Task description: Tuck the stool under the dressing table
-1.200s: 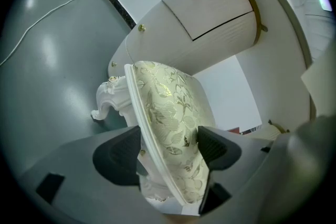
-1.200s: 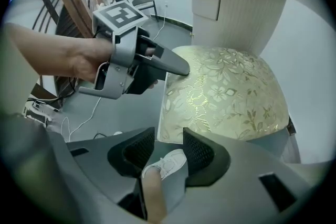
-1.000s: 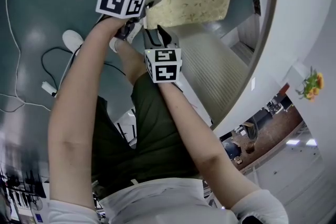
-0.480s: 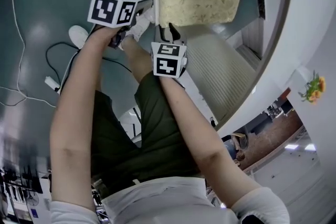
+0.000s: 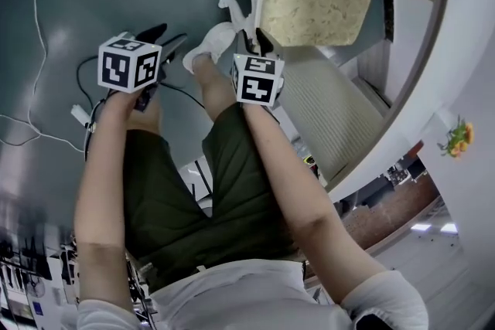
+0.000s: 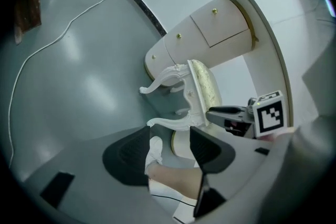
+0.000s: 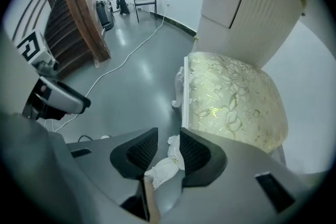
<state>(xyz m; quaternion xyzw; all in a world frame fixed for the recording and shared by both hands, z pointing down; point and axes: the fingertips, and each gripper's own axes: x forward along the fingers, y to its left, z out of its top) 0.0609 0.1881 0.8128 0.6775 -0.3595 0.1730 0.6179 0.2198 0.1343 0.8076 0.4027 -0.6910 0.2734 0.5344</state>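
Here, stool [image 7: 231, 97] lies just beyond right claw [image 7: 168, 152].

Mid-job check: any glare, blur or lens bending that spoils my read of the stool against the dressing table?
Head view: stool sharp, dressing table bowed by the wide lens. Left gripper view: dark corners, soft glare on the floor, stool crisp. Right gripper view: sheen on the stool's cushion, no blur, dressing table edges curved.
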